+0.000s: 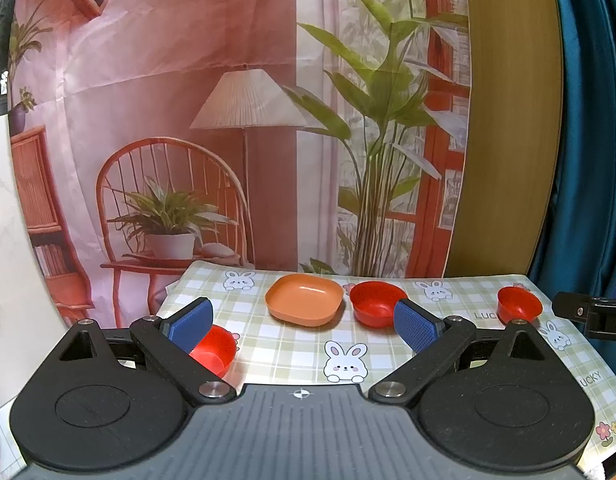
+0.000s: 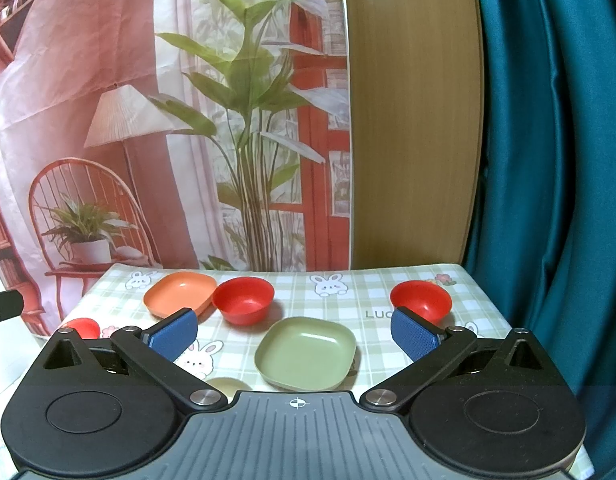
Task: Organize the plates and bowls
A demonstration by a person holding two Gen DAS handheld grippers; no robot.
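Observation:
On the checked bunny tablecloth point(image 1: 292, 344) lie an orange square plate point(image 1: 304, 299), a red bowl point(image 1: 377, 304) just right of it, a second red bowl point(image 1: 519, 304) at the far right and a third red bowl point(image 1: 214, 350) partly behind my left finger. My left gripper point(image 1: 302, 326) is open and empty above the near edge. In the right wrist view a green square plate point(image 2: 306, 352) lies between the open fingers of my right gripper point(image 2: 295, 335), which holds nothing. Also there are the orange plate point(image 2: 179, 292), the middle red bowl point(image 2: 244, 300), the right red bowl point(image 2: 421, 300) and the left red bowl point(image 2: 82, 327).
A printed backdrop point(image 1: 228, 120) hangs behind the table, with a wooden panel point(image 1: 507, 120) and a teal curtain point(image 2: 547, 160) to the right. A pale round object point(image 2: 227, 386) peeks out by the right gripper's body. The right gripper's tip point(image 1: 591, 314) shows at the left view's right edge.

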